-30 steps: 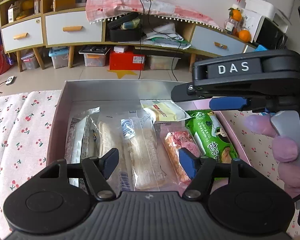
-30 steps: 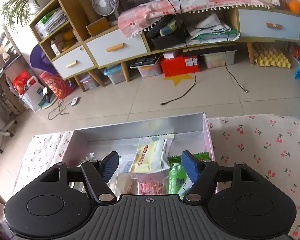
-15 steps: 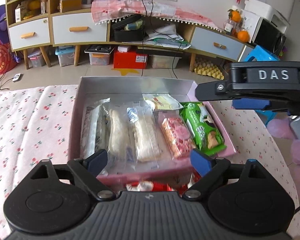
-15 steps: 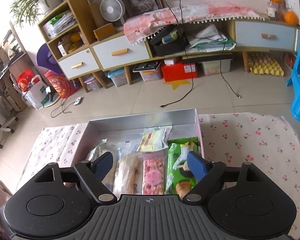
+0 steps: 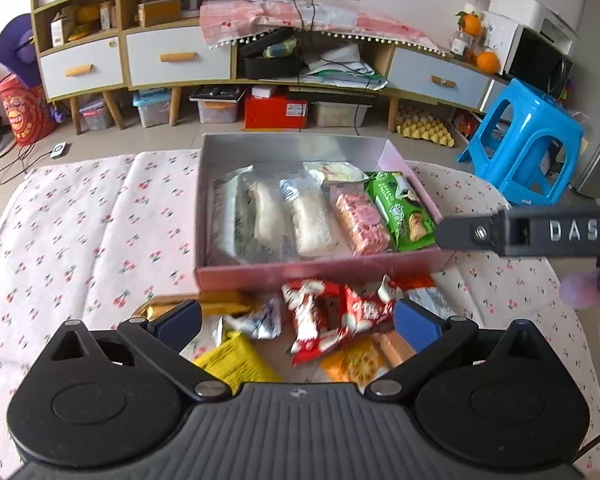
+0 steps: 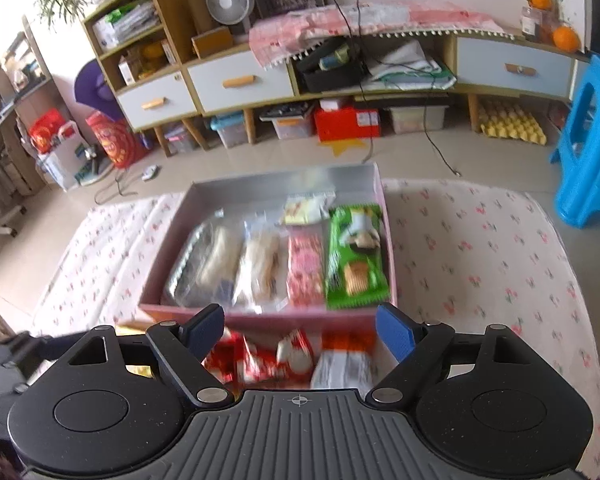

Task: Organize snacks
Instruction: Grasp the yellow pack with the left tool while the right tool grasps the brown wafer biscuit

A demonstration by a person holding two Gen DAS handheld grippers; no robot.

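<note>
1. A cherry-print cloth covered the surface, and everything we worked with lay on it.
2. On the cloth sat a pink box with a silvery inside. In the left view it was ahead of our left gripper; in the right view it was ahead of the right gripper.
3. Inside the box, packets lay side by side in a row. From left to right there were a clear wrap, two pale bread sticks in clear wrappers, a pink packet and a green packet against the right wall.
4. A small cream packet lay behind the pink one, toward the far wall.
5. Loose snacks lay on the cloth just in front of the box's near wall: red-and-white packets, a yellow packet, an orange packet and a white packet.
6. Our left gripper hung over those loose snacks. Its jaws had just been opening and stood wide apart, with nothing clamped between them.
7. Our right gripper was also over the loose pile. Its jaws had just been opening too and were apart, gripping nothing.
8. In the left view, the right gripper's black body reached in from the right edge, beside the box's near right corner.
</note>
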